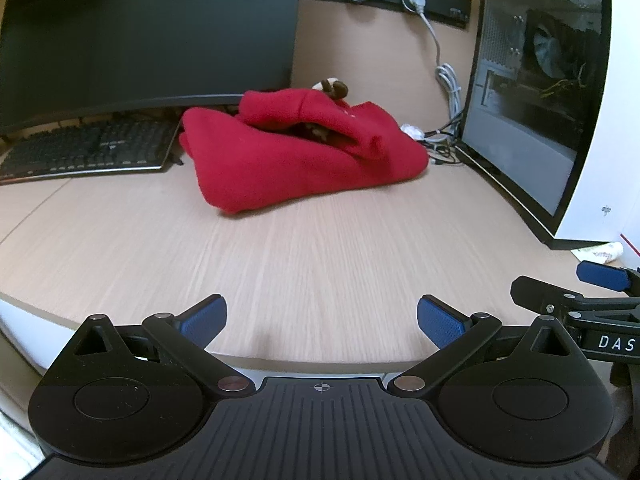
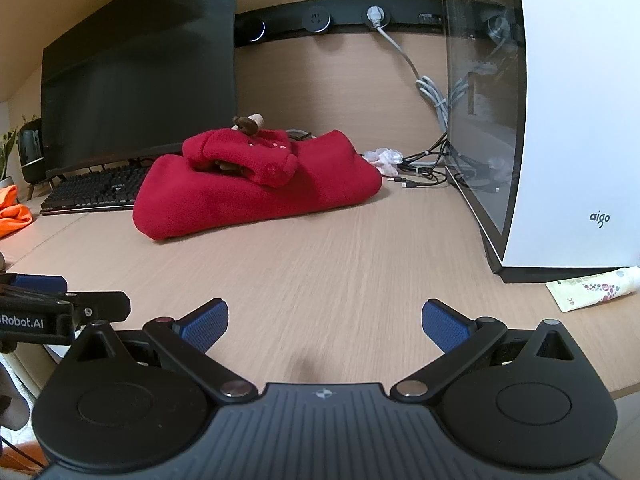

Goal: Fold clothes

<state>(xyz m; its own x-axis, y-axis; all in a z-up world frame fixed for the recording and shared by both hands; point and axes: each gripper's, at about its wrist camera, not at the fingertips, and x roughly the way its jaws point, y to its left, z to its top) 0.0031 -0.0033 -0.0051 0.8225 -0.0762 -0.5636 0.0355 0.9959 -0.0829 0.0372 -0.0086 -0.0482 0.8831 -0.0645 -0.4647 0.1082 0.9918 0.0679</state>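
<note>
A red fleece garment (image 1: 296, 152) (image 2: 256, 184) lies folded in a thick bundle at the back of the wooden desk (image 1: 320, 248), with a smaller folded part on top and a brown plush ornament (image 1: 334, 87) (image 2: 249, 123) at its far edge. My left gripper (image 1: 322, 322) hovers open over the desk's front edge, well short of the garment, with nothing between its blue pads. My right gripper (image 2: 325, 324) is likewise open and empty, near the front edge. Each gripper shows at the side of the other's view.
A dark monitor (image 1: 148, 36) and black keyboard (image 1: 88, 152) stand at the back left. A white PC case (image 2: 560, 120) with a glass side fills the right, cables (image 2: 424, 168) beside it. A cream tube (image 2: 592, 288) lies at its foot. Orange cloth (image 2: 14, 212) sits far left.
</note>
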